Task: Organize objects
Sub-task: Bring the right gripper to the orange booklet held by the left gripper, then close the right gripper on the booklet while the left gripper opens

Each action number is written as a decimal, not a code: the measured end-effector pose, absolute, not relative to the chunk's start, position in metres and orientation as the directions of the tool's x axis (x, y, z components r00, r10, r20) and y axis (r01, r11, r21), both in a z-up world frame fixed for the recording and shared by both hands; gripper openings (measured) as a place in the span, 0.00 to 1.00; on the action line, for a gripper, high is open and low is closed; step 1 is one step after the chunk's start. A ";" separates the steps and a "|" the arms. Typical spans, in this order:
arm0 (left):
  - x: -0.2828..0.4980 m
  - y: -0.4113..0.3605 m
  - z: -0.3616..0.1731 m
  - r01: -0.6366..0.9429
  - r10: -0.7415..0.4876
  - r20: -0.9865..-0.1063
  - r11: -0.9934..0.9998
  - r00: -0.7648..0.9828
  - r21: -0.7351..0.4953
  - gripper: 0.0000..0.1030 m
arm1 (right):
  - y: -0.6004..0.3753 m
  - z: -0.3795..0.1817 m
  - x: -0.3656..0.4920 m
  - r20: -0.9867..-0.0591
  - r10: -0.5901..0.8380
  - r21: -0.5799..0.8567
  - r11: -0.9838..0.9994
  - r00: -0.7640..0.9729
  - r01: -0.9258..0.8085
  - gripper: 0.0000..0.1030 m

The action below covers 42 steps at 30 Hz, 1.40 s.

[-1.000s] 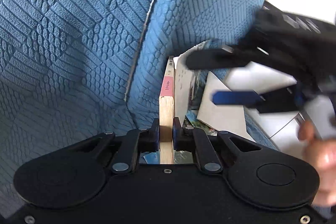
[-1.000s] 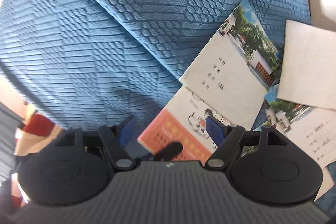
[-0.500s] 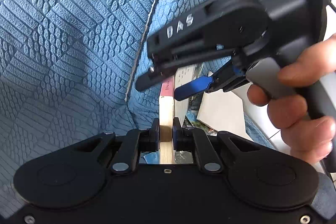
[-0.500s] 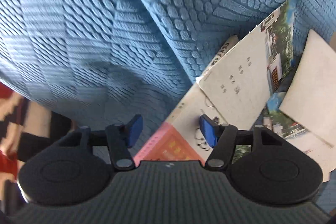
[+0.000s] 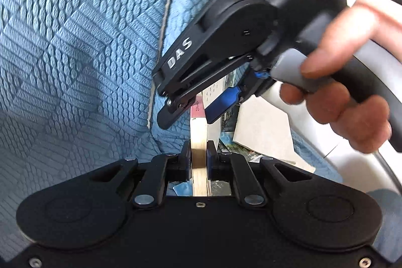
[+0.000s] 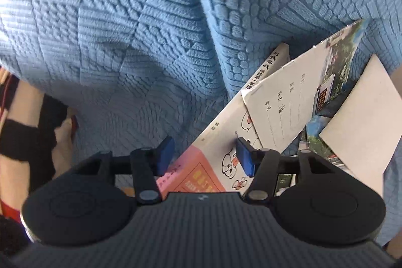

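Observation:
My left gripper (image 5: 198,155) is shut on the cream page edge of a thin book (image 5: 199,140) with a pink spine, held on edge against the blue sofa cushions (image 5: 75,54). My right gripper (image 5: 188,117), held by a hand (image 5: 339,102), comes down from the upper right and straddles the book's far end. In the right wrist view the book (image 6: 198,177) shows an orange-and-white cartoon cover and runs slantwise between the blue pads of the right gripper (image 6: 204,155). The pads stand apart and do not clamp it.
A photo-cover notebook (image 6: 289,97), a second notebook (image 6: 319,140) and a plain white sheet (image 6: 359,122) lie piled on the cushion (image 6: 125,29) right of the book. A seam (image 5: 163,29) runs between two cushions. A patterned sleeve (image 6: 25,129) shows at the left.
The right gripper swung in from the right, tipped downward over the book's far end and narrowed its jaws. The left gripper kept its grip and barely moved.

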<state>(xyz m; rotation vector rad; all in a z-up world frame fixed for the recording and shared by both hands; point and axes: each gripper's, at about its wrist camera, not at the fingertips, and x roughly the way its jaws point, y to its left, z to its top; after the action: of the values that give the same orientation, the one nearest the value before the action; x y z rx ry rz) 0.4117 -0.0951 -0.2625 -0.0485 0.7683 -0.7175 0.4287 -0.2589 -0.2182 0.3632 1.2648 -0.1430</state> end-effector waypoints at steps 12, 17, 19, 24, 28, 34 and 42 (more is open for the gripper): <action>0.383 -0.106 -0.251 0.634 -0.597 -0.601 0.751 0.531 -0.185 0.14 | -0.239 -0.210 0.425 -0.962 -0.007 0.048 0.980 0.273 0.193 0.36; 0.370 -0.105 -0.242 0.661 -0.638 -0.563 0.722 0.524 -0.203 0.16 | -0.244 -0.198 0.412 -0.952 -0.019 0.040 0.982 0.306 0.184 0.28; 0.366 -0.102 -0.240 0.675 -0.670 -0.548 0.699 0.502 -0.237 0.16 | -0.253 -0.194 0.408 -0.947 -0.030 0.033 0.981 0.319 0.189 0.24; 0.361 -0.081 -0.245 0.613 -0.753 -0.521 0.645 0.402 -0.458 0.24 | -0.276 -0.187 0.393 -0.934 -0.049 0.039 0.971 0.354 0.237 0.18; 0.371 -0.064 -0.278 0.424 -0.842 -0.477 0.540 0.254 -0.727 0.41 | -0.291 -0.181 0.380 -0.925 -0.032 0.072 0.964 0.379 0.257 0.15; 0.391 -0.065 -0.349 0.017 -0.903 -0.366 0.379 0.225 -0.925 0.63 | -0.302 -0.186 0.372 -0.913 0.008 0.123 0.959 0.409 0.255 0.14; 0.391 -0.077 -0.412 -0.344 -0.914 -0.238 0.119 0.328 -0.931 0.72 | -0.310 -0.179 0.360 -0.890 0.069 0.209 0.940 0.451 0.269 0.14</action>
<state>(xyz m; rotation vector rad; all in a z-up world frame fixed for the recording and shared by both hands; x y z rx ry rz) 0.3907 -0.0766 -0.4125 -1.4473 1.2263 -0.6254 0.3603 -0.3102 -0.1790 0.3434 1.1024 -0.1262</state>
